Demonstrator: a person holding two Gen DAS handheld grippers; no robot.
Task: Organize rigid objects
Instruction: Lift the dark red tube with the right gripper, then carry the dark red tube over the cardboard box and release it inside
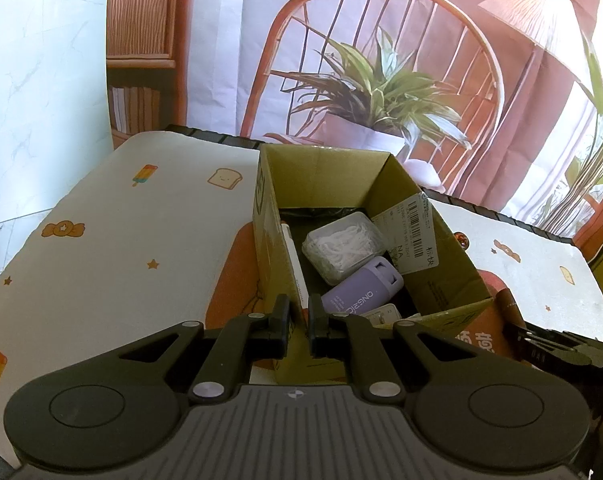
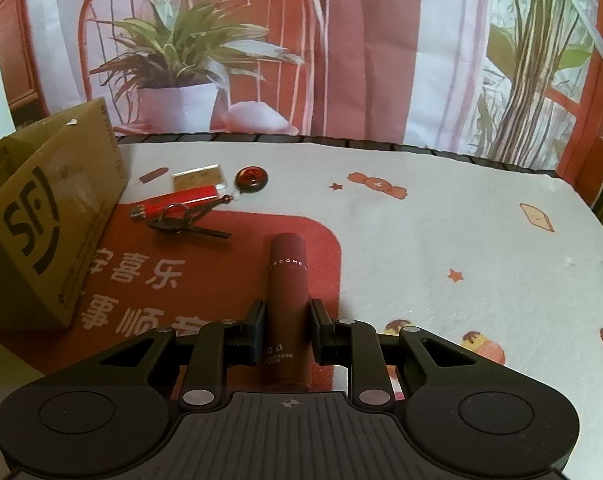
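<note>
- In the left wrist view, nearest to us, the left tool (image 1: 299,314) has its jaws almost together, and they pinch the near wall of the cardboard box (image 1: 441,276) between them.
- Just behind that wall, inside the box, we see a lilac case (image 1: 361,286) lying on its side, and a small white item partly hidden beside it.
- A little farther in the box lies a clear case with white pieces (image 1: 343,246), and a white pen (image 1: 295,258) leans along the left wall.
- A white shipping label (image 1: 417,236) is stuck on the right inner wall of the box.
- In the right wrist view, the right tool (image 2: 287,322) holds a dark red tube (image 2: 287,280) between its narrow jaws; the tube points away from us, and we cannot tell if it touches the cloth.
- Farther on the tabletop (image 2: 461,240), on the red part of the cloth, lie dark keys (image 2: 185,224) and a red lighter (image 2: 173,202), close together.
- Behind them we see a small clear box with gold content (image 2: 199,176) and a round red tag (image 2: 251,178).
- The cardboard box stands at the left of these things, near them.
</note>
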